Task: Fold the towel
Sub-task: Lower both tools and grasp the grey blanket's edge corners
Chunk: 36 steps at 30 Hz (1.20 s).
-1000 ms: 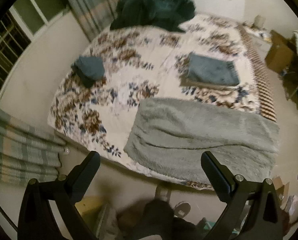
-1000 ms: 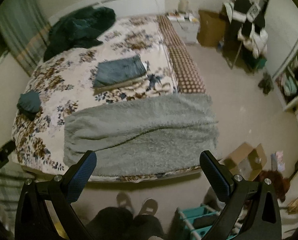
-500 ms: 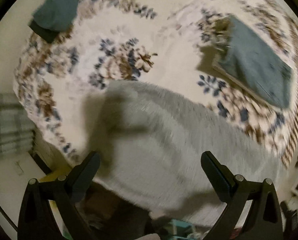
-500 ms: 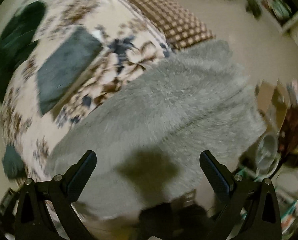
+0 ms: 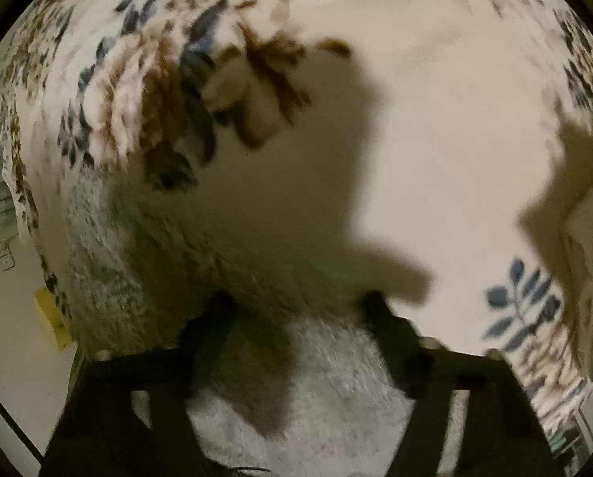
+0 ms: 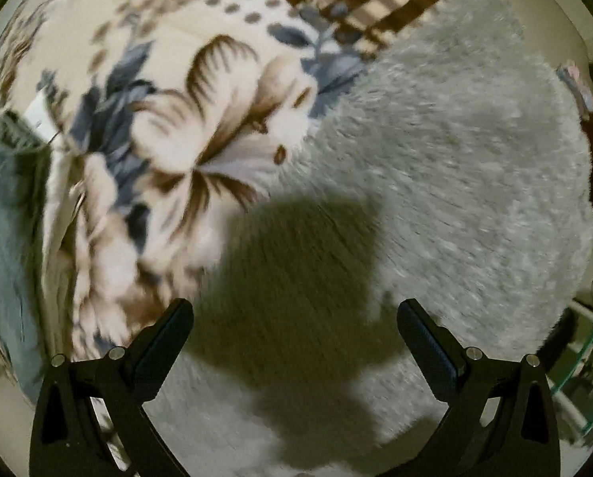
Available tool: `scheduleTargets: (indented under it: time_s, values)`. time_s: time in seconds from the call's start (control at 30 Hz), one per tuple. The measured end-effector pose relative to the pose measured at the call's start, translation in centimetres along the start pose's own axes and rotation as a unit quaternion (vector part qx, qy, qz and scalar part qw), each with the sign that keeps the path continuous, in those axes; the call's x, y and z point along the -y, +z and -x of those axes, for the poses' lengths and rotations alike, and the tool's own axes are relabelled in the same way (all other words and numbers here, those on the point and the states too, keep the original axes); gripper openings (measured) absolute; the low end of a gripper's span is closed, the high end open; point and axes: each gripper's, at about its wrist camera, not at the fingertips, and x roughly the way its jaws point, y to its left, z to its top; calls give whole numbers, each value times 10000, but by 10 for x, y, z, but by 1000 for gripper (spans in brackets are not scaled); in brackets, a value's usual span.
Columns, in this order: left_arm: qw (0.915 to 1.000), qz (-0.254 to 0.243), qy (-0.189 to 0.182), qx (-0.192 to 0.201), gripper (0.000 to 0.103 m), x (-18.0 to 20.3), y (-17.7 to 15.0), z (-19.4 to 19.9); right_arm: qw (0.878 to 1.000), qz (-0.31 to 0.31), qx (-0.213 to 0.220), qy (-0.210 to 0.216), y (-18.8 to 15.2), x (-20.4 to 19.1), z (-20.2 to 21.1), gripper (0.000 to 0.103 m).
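The grey fluffy towel (image 5: 316, 397) lies spread on the bed, its far edge in shadow. My left gripper (image 5: 296, 306) hovers very low over that edge near the left corner. Its dark, blurred fingers (image 5: 212, 326) stand apart with towel pile between them. In the right wrist view the towel (image 6: 455, 159) fills the right half of the frame. My right gripper (image 6: 296, 310) is open just above it, near the far right corner, and holds nothing. Both grippers cast dark shadows on the towel.
A floral bedspread (image 5: 435, 79) lies beyond the towel, seen also as the bedspread (image 6: 216, 119) in the right view. A folded blue-grey towel (image 6: 6, 218) sits at the left. A brown checked sheet (image 6: 356, 0) borders the bed's right side. A glass shelf (image 6: 590, 357) stands by the floor.
Both grippers have dropped from high above the bed to just over the towel's far edge. The left fingers now stand closer together than before.
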Motion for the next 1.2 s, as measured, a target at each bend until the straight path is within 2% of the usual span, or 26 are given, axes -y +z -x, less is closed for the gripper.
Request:
scheduleTargets:
  time_s: [0.03, 0.07, 0.1, 0.13, 0.2, 0.23, 0.27, 0.4, 0.5, 0.6, 0.67, 0.8, 0.9, 1.07, 1.2]
  values:
    - [10000, 18, -28, 76, 36, -1, 0, 0, 10000, -27, 3, 21, 4, -4, -6, 101]
    - [9998, 36, -61, 198, 20, -5, -2, 2, 10000, -28, 10, 45, 7, -9, -12, 95]
    - [9996, 46, -69, 259, 12, -8, -4, 4, 10000, -24, 9, 53, 9, -14, -16, 84]
    - [9993, 67, -139, 342, 10, -13, -7, 8, 10000, -10, 20, 30, 11, -19, -20, 76]
    - [9981, 40, -313, 523, 6, -22, -16, 16, 10000, 54, 50, -47, 13, -27, -27, 37]
    - [9973, -16, -381, 630, 6, -27, -22, 22, 9999, 81, 91, -29, 16, -31, -28, 28]
    - [9959, -87, -478, 757, 5, -32, -30, 30, 9997, 138, 188, -24, 18, -35, -26, 13]
    - [9874, -346, -814, 1309, 4, -56, -70, 67, 9980, 366, 485, 184, 4, -36, -5, 9]
    - [9797, -468, -1090, 1616, 4, -90, -113, 96, 9950, 549, 679, 489, -17, -26, 19, 8]
    - [9739, -508, -1307, 1783, 4, -125, -152, 114, 9908, 714, 834, 788, -44, 1, 45, 8]
    - [9719, -495, -1434, 1798, 4, -153, -177, 111, 9889, 788, 867, 910, -58, 35, 56, 8]
    - [9750, -347, -1467, 1633, 4, -182, -209, 78, 9878, 914, 786, 984, -92, 127, 83, 8]
    - [9801, -211, -1302, 1484, 4, -209, -235, 46, 9878, 1108, 727, 813, -121, 177, 78, 8]
    - [9890, -36, -930, 1153, 4, -232, -251, -30, 9890, 1314, 520, 426, -154, 233, 35, 8]
    - [9914, 91, -835, 1005, 4, -237, -248, -66, 9891, 1399, 413, 176, -168, 255, -2, 8]
